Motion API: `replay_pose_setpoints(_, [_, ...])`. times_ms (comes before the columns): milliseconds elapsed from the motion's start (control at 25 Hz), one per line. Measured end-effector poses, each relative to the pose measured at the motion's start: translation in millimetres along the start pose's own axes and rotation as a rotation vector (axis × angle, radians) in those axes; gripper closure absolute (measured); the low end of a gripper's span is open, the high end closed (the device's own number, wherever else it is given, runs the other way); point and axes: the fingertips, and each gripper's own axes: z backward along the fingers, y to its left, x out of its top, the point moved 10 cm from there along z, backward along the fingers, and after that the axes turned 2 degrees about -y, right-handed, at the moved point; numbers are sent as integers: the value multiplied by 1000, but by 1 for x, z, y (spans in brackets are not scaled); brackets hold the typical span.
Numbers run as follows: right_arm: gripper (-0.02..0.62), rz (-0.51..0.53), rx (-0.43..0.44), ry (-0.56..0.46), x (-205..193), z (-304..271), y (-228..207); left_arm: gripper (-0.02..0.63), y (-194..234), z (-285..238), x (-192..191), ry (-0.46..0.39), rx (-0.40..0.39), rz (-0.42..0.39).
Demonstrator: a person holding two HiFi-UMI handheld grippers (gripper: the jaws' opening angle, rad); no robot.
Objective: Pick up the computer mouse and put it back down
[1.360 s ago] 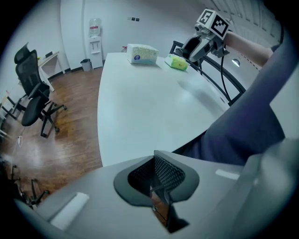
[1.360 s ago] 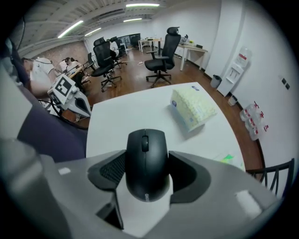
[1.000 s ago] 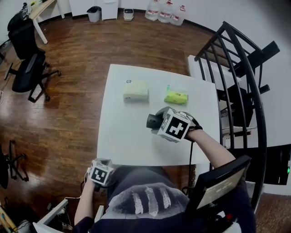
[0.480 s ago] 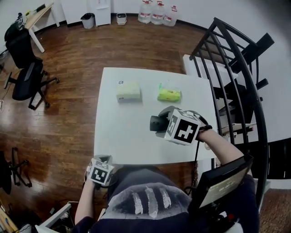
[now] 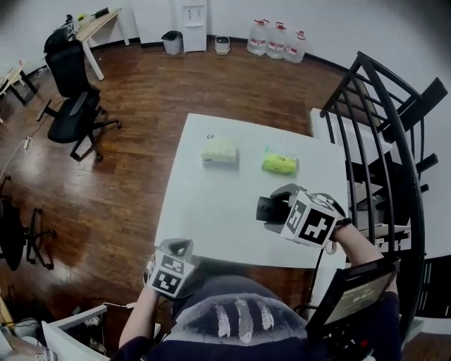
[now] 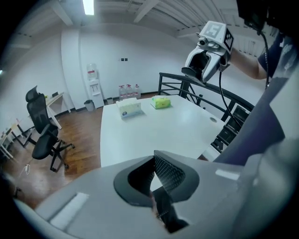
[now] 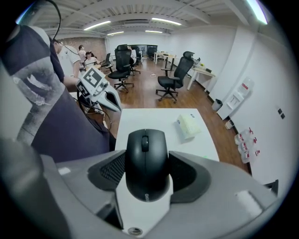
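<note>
Right gripper view: right gripper (image 7: 147, 173) clamps the black computer mouse (image 7: 145, 151) above the white table (image 5: 211, 204); left gripper (image 6: 154, 159) closed, empty; next probably gentle lowering onto the table, then release

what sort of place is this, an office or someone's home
Most likely an open-plan office: a black swivel office chair on the wooden floor, a white water dispenser against the wall, and spare clear water jugs standing nearby.
</note>
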Motion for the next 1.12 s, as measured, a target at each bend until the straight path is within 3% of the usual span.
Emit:
replay_pose_setpoints(280, [305,4,29,-5,-13,0,14,591,-23,24,-2,-46,38,15])
replay_pose_setpoints(520, [305,28,29,-10,15,-12,23,591,-9,61,-20,-100,138,16])
replay_pose_setpoints(800, [305,9,-33,-30,43,-6,29,591,22,85,-25,-146,185,-16])
replay_pose_setpoints(1120, [305,14,-61,-4,67,-18,42,591,46,80,-33,-177,148,-54])
